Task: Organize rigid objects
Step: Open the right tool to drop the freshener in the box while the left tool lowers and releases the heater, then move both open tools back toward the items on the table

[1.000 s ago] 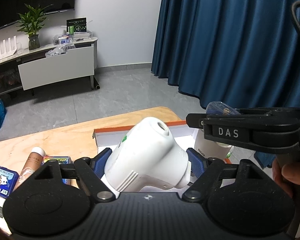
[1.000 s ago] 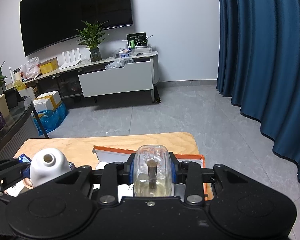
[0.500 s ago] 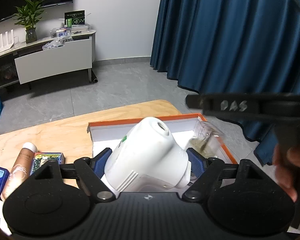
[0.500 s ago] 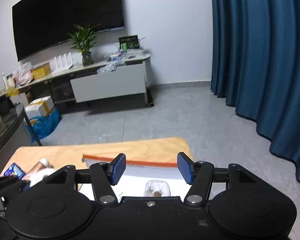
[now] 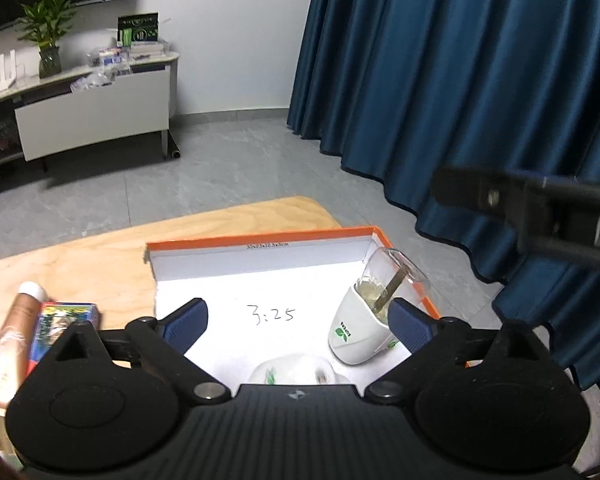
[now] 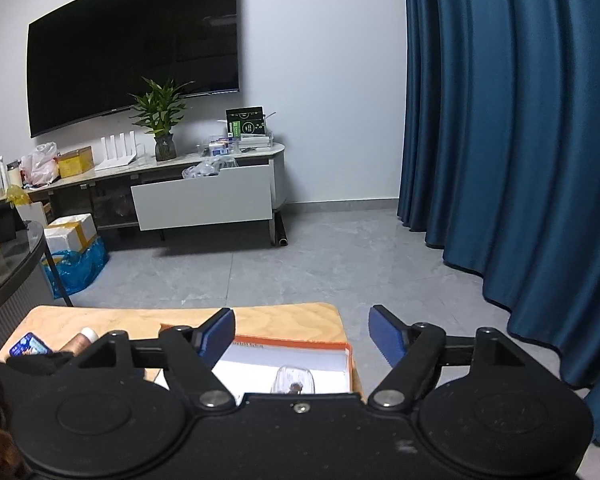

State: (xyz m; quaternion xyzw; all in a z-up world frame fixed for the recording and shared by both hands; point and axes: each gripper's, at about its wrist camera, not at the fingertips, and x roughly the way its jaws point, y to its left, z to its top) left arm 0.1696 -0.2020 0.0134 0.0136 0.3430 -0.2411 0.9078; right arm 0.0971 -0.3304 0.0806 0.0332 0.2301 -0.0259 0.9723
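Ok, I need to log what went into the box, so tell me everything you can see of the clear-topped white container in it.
The white container has a clear dome top with a tan stick inside and green leaf marks on its body. It looks like hard plastic. It stands tilted in the orange-edged box, in its right corner by the wall. Nothing grips it: the left gripper is open around empty space.

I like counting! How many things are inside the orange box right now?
2. A white device with a clear cap leans in the orange box's right corner. Another white device lies at the near edge, partly hidden, so more could hide there.
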